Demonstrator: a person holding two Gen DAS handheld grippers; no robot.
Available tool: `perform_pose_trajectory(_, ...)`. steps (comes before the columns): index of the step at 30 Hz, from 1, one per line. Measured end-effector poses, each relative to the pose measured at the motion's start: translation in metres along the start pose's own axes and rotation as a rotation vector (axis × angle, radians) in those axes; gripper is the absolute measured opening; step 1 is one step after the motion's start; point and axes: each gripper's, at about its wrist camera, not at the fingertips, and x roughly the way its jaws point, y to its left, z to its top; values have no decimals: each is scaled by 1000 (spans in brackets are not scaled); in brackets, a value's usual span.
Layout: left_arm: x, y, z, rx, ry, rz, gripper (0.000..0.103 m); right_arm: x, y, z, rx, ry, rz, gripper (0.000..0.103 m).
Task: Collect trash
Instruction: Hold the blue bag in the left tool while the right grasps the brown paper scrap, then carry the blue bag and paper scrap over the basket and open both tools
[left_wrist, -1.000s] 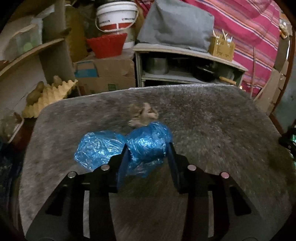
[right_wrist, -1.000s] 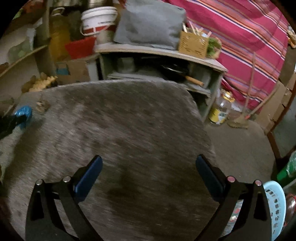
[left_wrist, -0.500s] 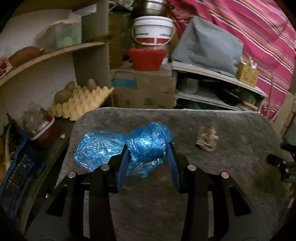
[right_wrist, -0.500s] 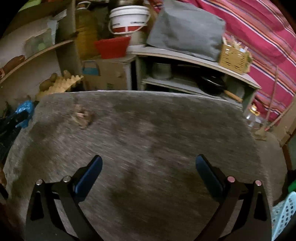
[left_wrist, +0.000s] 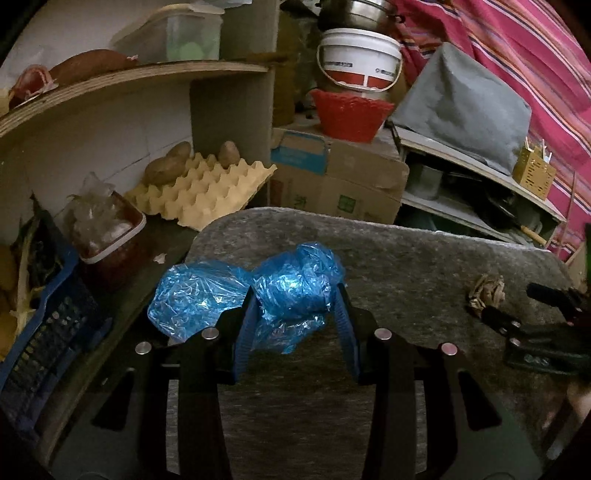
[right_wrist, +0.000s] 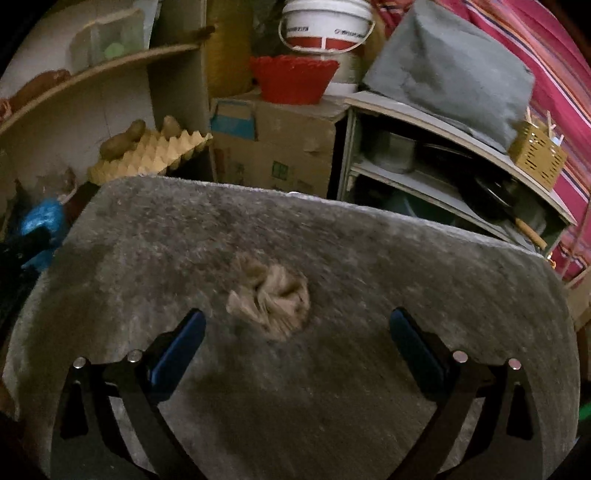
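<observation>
My left gripper (left_wrist: 295, 295) is shut on a crumpled blue plastic bag (left_wrist: 291, 288), which bulges out to the left of the fingers above the left edge of the grey felt table (left_wrist: 406, 258). A crumpled brown paper wad (right_wrist: 271, 293) lies on the table (right_wrist: 332, 236), just ahead of my right gripper (right_wrist: 295, 328) and between its wide-set fingers. The right jaws are closing and the pads stand clear of the wad. The wad (left_wrist: 485, 293) shows in the left wrist view too, with the right gripper (left_wrist: 509, 306) beside it. The blue bag (right_wrist: 42, 218) appears at the far left of the right wrist view.
Beyond the table stand a cardboard box (left_wrist: 332, 184), a red basket (left_wrist: 349, 116), a white bucket (left_wrist: 358, 61) and a shelf unit with pots (right_wrist: 443, 162). At the left are an egg tray with potatoes (left_wrist: 199, 184), a tub (left_wrist: 107, 236) and a blue crate (left_wrist: 48, 328).
My left gripper carried the blue bag leftward to the table's left edge. My right gripper swept left across the table until the brown wad came between its fingers, which have narrowed slightly.
</observation>
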Motion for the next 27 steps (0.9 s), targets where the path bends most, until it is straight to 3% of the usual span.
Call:
perform_pose_trajectory(3,-1,1,-1,-9,-1,-3,39,15,0,4,7,53,52,58)
perform_pose_trajectory(5,-1,1,-1,3,-1,8,39,18,0,4,3,61,75,51)
perform_pose_trajectory(11,-10,-10,-3,26,0,17,39,-16,-13,-1,-28,-14,70,49)
perform_pose_trajectory(17,-32,-39,-2,50,-13,-4,39,-65,-58,-13,-1,-67,59,49)
perform_pose_trajectory(23,-62,-92,-11,92,-19,-65,39,-112,-116,-47,35,-81,16,49)
perform_pose_trajectory(27,-84,-148,-24,148,-21,-139,39,-145,-165,-77,75,-83,-26,49)
